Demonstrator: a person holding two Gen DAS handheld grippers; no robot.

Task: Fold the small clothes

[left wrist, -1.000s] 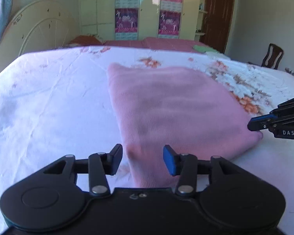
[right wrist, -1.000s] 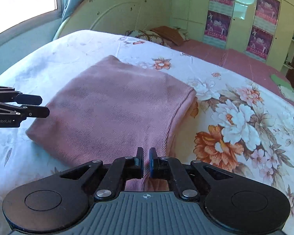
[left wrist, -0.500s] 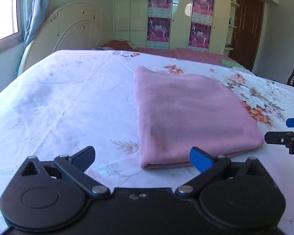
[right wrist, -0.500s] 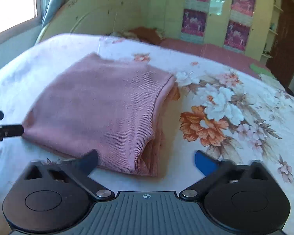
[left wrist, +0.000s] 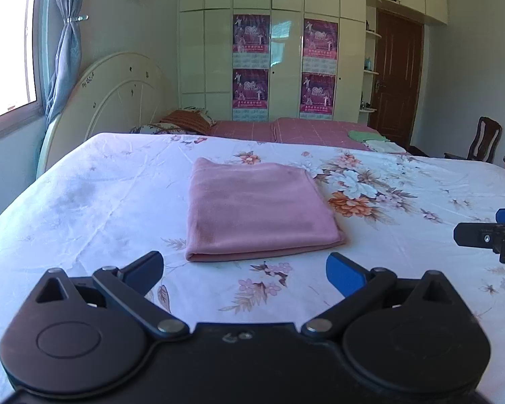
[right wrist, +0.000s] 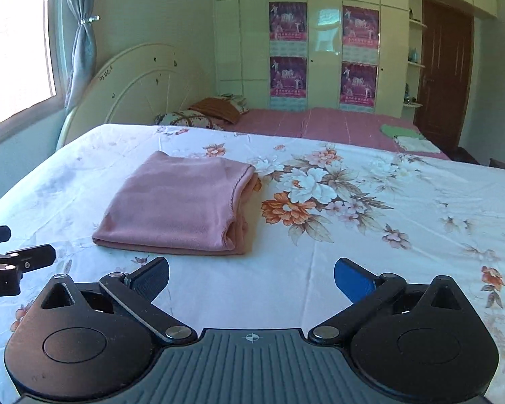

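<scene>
Pink garment [left wrist: 256,207] lies folded into a flat rectangle on the floral bedsheet [left wrist: 94,202], toward the middle of the bed, nothing touching it. From my right wrist view the same fold [right wrist: 181,203] shows its layered open edges on the right side and the near edge folded over. My left gripper [left wrist: 245,271] is spread wide, both fingers apart and empty, hovering above the sheet just short of the garment's near edge. My right gripper [right wrist: 251,277] is also spread wide and empty, sitting back from the garment's near right corner, not in contact. Each gripper shows at the edge of the other's view: right one at the far right of the left view, left one at the far left of the right view. Behind the bed: rounded cream headboard [left wrist: 114,101], wardrobe [left wrist: 286,43] with purple posters [left wrist: 250,42], brown door [left wrist: 397,77], curtained window [left wrist: 6,40].
</scene>
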